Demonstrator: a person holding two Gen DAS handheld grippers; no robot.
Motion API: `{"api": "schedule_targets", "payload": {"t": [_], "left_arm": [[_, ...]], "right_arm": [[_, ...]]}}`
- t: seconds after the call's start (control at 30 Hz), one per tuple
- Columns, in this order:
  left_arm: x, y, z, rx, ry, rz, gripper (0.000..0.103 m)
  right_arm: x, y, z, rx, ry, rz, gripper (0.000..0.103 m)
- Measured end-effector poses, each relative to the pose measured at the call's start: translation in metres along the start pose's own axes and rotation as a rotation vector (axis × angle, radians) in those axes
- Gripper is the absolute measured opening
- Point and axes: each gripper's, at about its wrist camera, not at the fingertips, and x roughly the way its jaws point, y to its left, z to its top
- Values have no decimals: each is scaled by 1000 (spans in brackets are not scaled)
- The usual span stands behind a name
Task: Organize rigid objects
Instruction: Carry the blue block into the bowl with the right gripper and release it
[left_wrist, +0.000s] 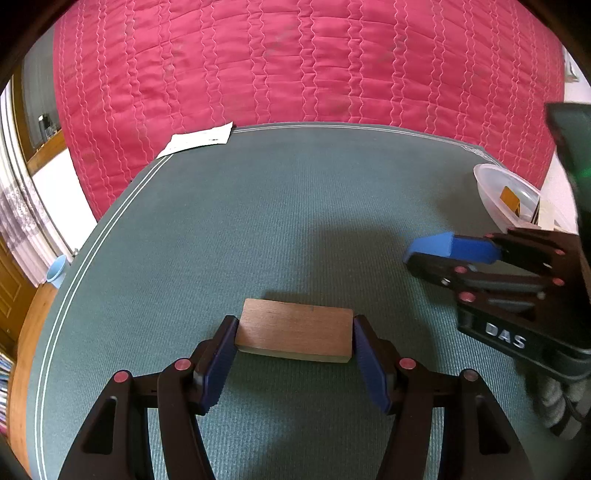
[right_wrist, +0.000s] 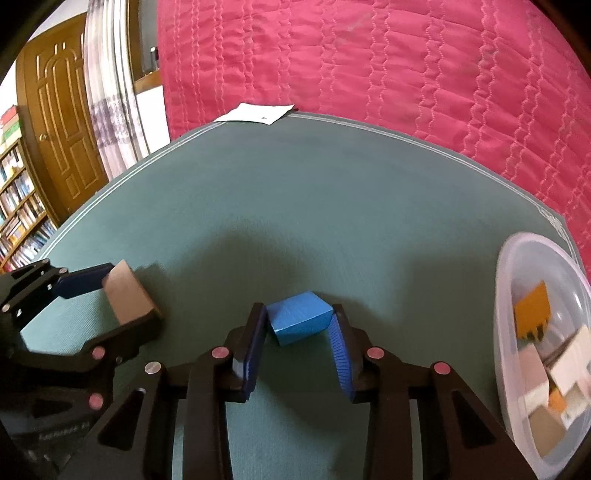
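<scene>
Gripping a flat wooden block (left_wrist: 293, 330) by its two short ends, the left gripper (left_wrist: 294, 334) is pressing its blue pads (left_wrist: 218, 365) against the wood, so the jaws are clamped on the block, which is sitting low over the teal surface (left_wrist: 258, 206). Off to its right, the right gripper (right_wrist: 297, 325) is holding a blue block (right_wrist: 298, 322) between its jaws, the left pad lying flat against one face and the right pad meeting the opposite edge; the blue block is tilting slightly and appears to be just above the surface, though whether it is touching cannot be told. Seen from the right wrist, the wooden block (right_wrist: 127, 295) is showing end-on in the left gripper (right_wrist: 122, 299), well apart from the blue block. A translucent plastic container (right_wrist: 506, 295) is standing at the right edge of the surface, holding an orange piece (right_wrist: 532, 308) and several pale and tan blocks (right_wrist: 546, 428). A white sheet of paper (left_wrist: 197, 140) is lying at the far corner, overlapping onto the quilted pink bedspread (left_wrist: 295, 59) beyond. A wooden door (right_wrist: 62, 133) and a bookshelf (right_wrist: 18, 206) are showing at the left.
</scene>
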Motion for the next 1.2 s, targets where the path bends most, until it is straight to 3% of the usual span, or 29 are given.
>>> {"api": "schedule_targets", "payload": {"t": [0.63,1.2], "left_arm": [[-3,-6,-1,23,-25,26,65],[-12,-36,-6,115,-50,42,65]], "right_arm": [[-66,-29,-37,113,-105,-40,35],[-117,-68,-49,219,-218,-116,35]]}}
